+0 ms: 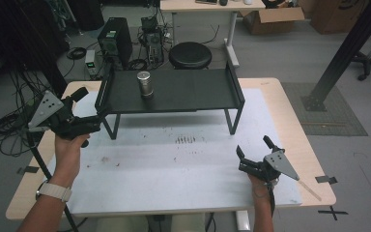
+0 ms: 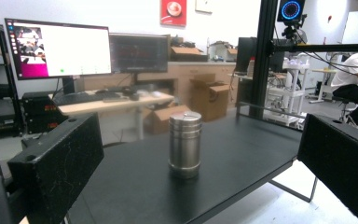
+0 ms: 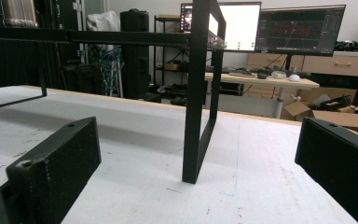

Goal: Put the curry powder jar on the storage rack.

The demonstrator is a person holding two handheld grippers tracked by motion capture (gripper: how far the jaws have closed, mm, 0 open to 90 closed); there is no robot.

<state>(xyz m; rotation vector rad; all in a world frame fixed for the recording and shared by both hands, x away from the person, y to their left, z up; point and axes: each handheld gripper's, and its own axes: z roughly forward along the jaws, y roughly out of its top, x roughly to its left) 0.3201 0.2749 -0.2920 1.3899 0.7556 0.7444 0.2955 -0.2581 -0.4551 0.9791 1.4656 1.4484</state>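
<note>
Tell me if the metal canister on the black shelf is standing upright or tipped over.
Upright. The metal canister stands on its base on the black shelf, lid on top, clear of the open left tongs.

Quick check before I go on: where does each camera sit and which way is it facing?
High view: above the person's side, looking forward and down at the table; both forearms, left gripper, right gripper.
Left gripper view: level with the black shelf, facing the steel canister; its own jaws, apart.
Right gripper view: low over the table, facing the shelf's leg; own jaws, apart.
Shared: all see the canister.
</note>
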